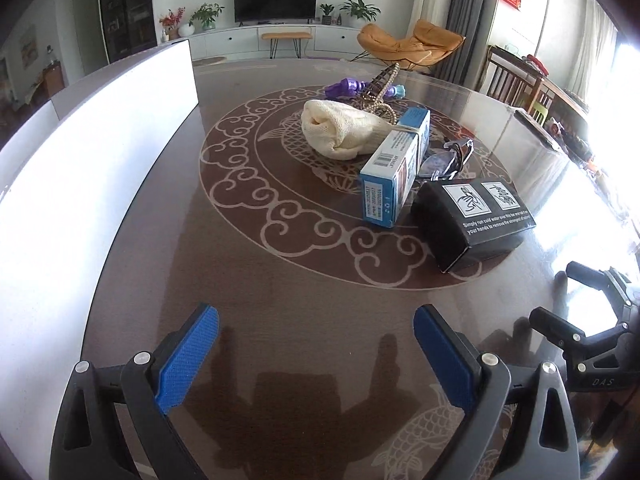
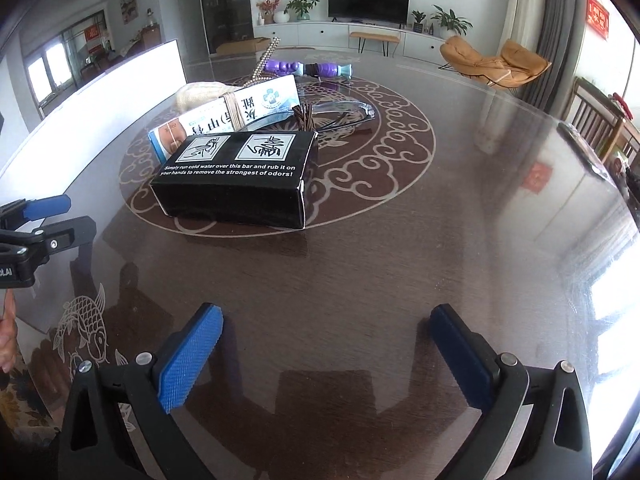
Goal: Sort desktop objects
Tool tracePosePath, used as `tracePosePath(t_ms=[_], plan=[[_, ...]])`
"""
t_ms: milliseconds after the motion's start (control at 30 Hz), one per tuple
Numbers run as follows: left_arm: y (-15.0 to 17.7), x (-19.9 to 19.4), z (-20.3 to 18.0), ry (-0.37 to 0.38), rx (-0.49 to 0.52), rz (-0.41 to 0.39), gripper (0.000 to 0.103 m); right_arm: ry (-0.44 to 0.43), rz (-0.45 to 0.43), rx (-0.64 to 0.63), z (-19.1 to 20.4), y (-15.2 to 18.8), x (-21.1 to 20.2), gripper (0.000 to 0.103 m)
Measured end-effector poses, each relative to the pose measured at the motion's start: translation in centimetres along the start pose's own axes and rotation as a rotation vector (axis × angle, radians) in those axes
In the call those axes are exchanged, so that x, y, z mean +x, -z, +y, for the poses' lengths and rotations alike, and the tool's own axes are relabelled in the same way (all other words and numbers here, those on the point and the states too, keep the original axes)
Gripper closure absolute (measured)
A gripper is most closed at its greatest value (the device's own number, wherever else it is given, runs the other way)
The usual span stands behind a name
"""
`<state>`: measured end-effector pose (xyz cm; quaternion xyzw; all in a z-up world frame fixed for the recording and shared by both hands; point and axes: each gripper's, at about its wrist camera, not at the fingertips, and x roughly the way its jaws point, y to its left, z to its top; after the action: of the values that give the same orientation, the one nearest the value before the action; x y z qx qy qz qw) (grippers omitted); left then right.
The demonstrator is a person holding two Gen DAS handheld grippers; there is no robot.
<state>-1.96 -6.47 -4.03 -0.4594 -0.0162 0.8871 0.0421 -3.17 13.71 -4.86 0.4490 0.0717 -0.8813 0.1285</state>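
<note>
Clutter is heaped mid-desk (image 1: 280, 300) on the round ornament: black box (image 2: 236, 176) nearest, blue-white carton (image 1: 394, 168) leaning behind it, cream knit cloth (image 1: 340, 130), glasses (image 1: 448, 160), bead string (image 1: 386, 88), purple toy (image 1: 346, 88). Left gripper (image 1: 316, 360) and right gripper (image 2: 326, 360) are held short of the pile, jaws spread wide, nothing between the pads. Black box is judged light, stiff cardboard with matte faces; it would best be taken across its short sides. Carton is glossy and rubber-banded, likely to slide; a grip across the narrow width is advised. Cloth is soft, floppy, to be pinched at a fold. Glasses look fragile, thin-framed. Beads are loose and would dangle. Desk top is glossy, reflective, so things may skid when nudged.
</note>
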Motion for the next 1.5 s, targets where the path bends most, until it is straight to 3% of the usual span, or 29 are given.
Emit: tracePosePath(t_ms=[233,1000,1200,1433,1500], plan=[[-1.5,2.6,-0.8,-0.065,0.037,0.004,0.003,-0.002,-0.002,0.002,0.0,-0.1,0.1,0.0],[-1.4,2.7,-0.7,-0.059,0.038,-0.002,0.0,0.019,-0.011,0.028,-0.3,0.2,-0.2,0.0],[-1.7,2.7,0.3,0.001,0.128,0.012,0.0,0.019,-0.011,0.029,-0.3,0.2,-0.2,0.0],[-1.6,2.6,1.8,-0.03,0.079,0.001,0.0,0.025,-0.008,0.037,-0.3,0.1,-0.1,0.0],[-1.6,2.6,1.8,-0.029,0.077,0.0,0.0,-0.004,-0.014,0.106,-0.7,-0.4,-0.4,0.0]])
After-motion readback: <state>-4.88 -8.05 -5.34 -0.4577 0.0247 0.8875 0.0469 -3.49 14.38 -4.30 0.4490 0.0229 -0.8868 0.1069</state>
